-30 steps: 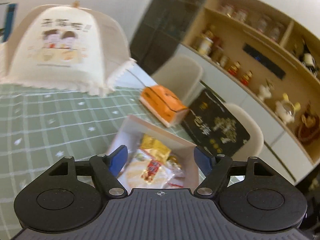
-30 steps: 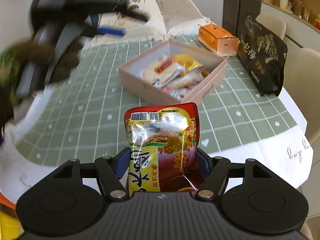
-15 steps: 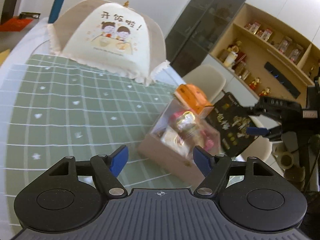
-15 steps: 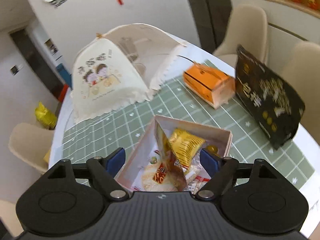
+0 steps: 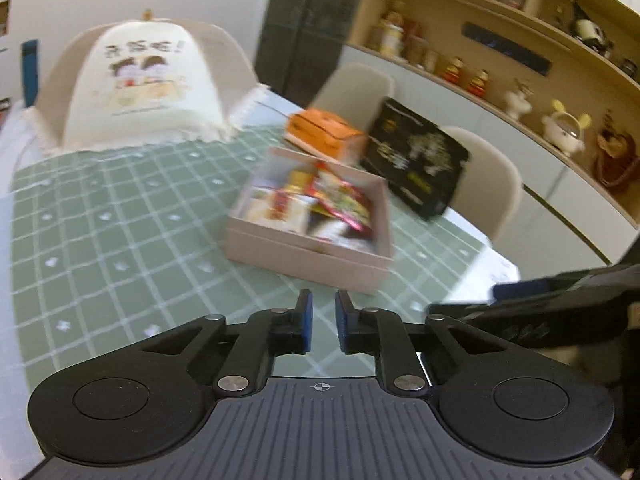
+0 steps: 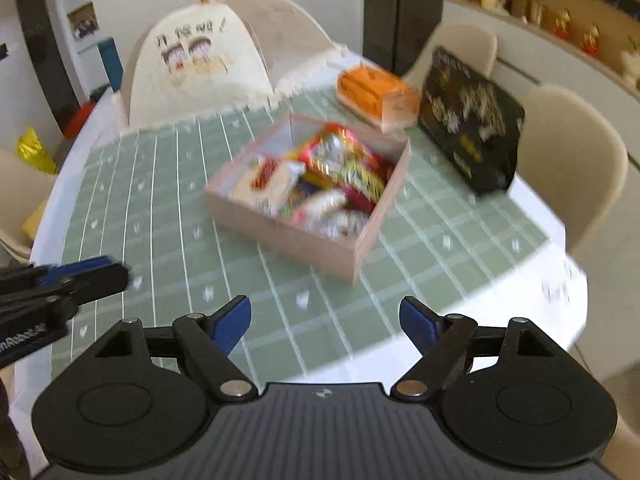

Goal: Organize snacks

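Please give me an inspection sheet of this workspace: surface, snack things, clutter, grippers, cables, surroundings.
Surface: round table with green grid cloth.
Job's things: pink box open, filled with snack packets; none seen loose on the cloth.
Clutter: food cover, orange tissue box, black bag standing beside the pink box.
Grippers: left gripper nearly closed, empty; right gripper open, empty.
Cables: nothing seen.
Surroundings: beige chairs, shelf with jars and figurines.
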A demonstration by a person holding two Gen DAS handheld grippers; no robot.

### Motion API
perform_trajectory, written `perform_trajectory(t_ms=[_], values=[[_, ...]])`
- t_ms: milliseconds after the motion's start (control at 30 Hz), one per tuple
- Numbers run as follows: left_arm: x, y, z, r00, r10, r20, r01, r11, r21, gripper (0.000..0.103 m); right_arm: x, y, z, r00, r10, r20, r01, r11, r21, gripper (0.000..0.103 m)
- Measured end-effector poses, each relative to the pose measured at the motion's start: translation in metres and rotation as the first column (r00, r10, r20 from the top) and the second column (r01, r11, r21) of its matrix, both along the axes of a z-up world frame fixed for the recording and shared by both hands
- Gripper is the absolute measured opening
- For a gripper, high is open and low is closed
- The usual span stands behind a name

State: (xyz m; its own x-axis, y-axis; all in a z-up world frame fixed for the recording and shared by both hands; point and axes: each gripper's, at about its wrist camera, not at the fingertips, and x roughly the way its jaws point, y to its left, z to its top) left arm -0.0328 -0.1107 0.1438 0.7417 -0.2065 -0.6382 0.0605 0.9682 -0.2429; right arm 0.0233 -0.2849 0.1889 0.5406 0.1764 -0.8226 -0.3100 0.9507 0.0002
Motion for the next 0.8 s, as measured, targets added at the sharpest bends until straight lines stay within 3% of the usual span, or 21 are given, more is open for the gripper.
perform_trajectory(t_ms=[167, 367, 800], values=[[-0.004, -0.028, 0.002, 0.998, 0.059, -0.037, -0.055, 0.993, 0.106, 0.016, -0.008, -0.014, 0.002, 0.998, -0.056, -0.027, 0.057, 0.998, 0.034, 0.082], [-0.007, -0.034, 0.003, 0.998, 0.04, -0.056, -0.037, 0.997, 0.064, 0.016, -0.015, -0.017, 0.004, 0.999, -0.036, -0.015, 0.037, 0.999, 0.029, 0.082], [-0.002, -0.044, -0.001, 0.995, 0.042, -0.094, -0.029, 0.99, 0.134, 0.016, -0.012, -0.018, 0.002, 0.999, -0.044, -0.016, 0.044, 0.999, 0.032, 0.082]])
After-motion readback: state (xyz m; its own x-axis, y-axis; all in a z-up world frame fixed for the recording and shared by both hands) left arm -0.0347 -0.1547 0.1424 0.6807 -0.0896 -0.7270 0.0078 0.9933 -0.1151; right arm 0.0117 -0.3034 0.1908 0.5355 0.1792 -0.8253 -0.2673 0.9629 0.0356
